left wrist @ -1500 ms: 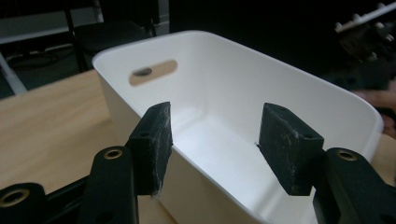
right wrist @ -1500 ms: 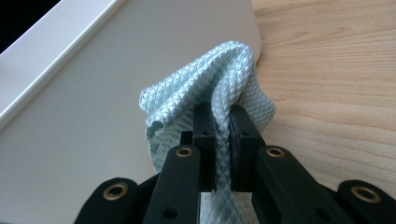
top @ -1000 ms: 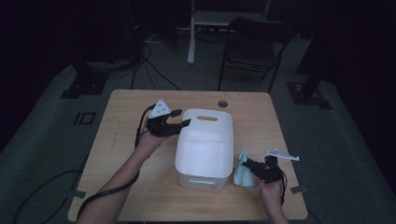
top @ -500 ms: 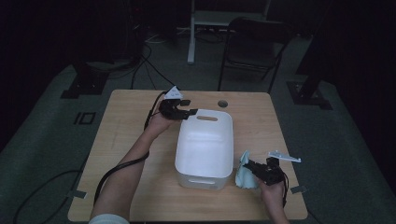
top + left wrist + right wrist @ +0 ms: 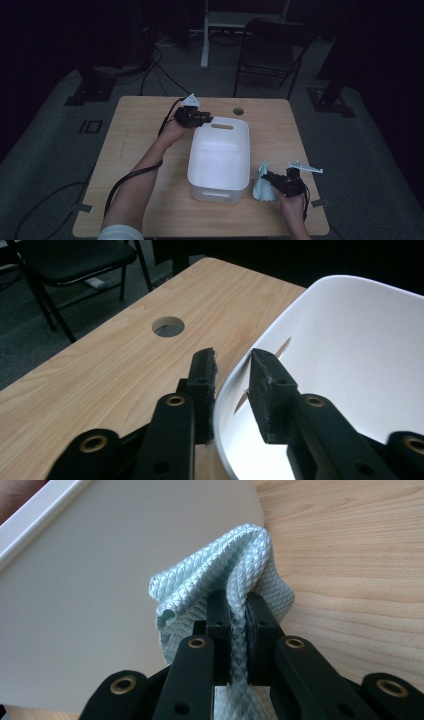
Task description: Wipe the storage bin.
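Note:
A white plastic tub (image 5: 219,155) stands empty in the middle of the wooden table (image 5: 140,140). My left gripper (image 5: 207,119) is at its far left corner, by the handle slot. In the left gripper view the tub's rim (image 5: 235,385) runs between the jaws of the left gripper (image 5: 232,357), one pad outside and one inside. These jaws have just been closing and now pinch the rim. My right gripper (image 5: 267,177) rests near the tub's near right corner, shut on a pale blue-green cloth (image 5: 261,182). The cloth (image 5: 235,565) bunches above the right gripper (image 5: 237,600), against the tub's wall (image 5: 100,580).
A round cable hole (image 5: 238,110) is in the table just beyond the tub. A black folding chair (image 5: 272,45) and a desk frame stand past the far edge. Cables trail on the floor at left.
My left hand went from the tub's left side to its far left corner, and its jaws narrowed over the rim. The right hand and cloth stayed where they were.

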Available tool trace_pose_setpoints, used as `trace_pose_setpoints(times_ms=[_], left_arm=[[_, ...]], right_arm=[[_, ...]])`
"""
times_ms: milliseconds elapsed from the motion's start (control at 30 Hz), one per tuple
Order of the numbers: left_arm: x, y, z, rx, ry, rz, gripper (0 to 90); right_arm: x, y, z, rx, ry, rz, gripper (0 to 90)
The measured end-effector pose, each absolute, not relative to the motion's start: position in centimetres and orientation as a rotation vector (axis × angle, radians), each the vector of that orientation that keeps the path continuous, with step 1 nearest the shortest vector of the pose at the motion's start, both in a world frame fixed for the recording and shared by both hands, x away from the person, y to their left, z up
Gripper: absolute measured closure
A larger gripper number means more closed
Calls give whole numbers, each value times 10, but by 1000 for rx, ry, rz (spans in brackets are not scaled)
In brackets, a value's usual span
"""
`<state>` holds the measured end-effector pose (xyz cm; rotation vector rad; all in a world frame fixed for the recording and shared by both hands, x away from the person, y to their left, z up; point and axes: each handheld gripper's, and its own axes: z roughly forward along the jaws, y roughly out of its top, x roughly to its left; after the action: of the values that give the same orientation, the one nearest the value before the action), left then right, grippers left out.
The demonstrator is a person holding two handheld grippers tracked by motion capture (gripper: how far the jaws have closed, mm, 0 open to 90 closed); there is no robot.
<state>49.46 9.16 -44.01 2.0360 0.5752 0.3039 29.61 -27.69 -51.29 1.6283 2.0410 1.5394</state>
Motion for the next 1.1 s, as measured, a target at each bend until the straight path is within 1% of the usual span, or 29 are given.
trace_pose_setpoints(times_ms=[233, 300, 333, 367, 467, 567, 667, 700, 900, 1033, 1100], left_arm=[[478, 109, -440, 2061, 550, 339, 829], [474, 114, -440, 2060, 550, 345, 830], [474, 117, -441, 2039, 570, 335, 813], [474, 118, -442, 2029, 579, 343, 773], [477, 118, -444, 2006, 595, 310, 739], [479, 114, -447, 2024, 578, 285, 739], [479, 110, -448, 2040, 569, 290, 751], [480, 108, -449, 2049, 574, 295, 805], [475, 112, -450, 2037, 593, 313, 835], [462, 115, -442, 2096, 654, 398, 849], [459, 117, -444, 2078, 665, 396, 846]], right_arm=[[297, -280, -511, 1638, 2029, 1558, 834], [296, -284, -508, 1641, 2007, 1560, 834], [296, -286, -507, 1638, 1997, 1559, 834], [296, -287, -506, 1637, 1993, 1558, 833], [295, -290, -504, 1639, 1980, 1562, 834], [294, -292, -504, 1641, 1971, 1565, 834], [294, -294, -504, 1646, 1968, 1560, 834], [294, -296, -505, 1650, 1963, 1558, 834], [293, -300, -504, 1659, 1948, 1562, 834], [290, -309, -499, 1676, 1905, 1596, 835], [291, -310, -499, 1678, 1899, 1593, 835]])
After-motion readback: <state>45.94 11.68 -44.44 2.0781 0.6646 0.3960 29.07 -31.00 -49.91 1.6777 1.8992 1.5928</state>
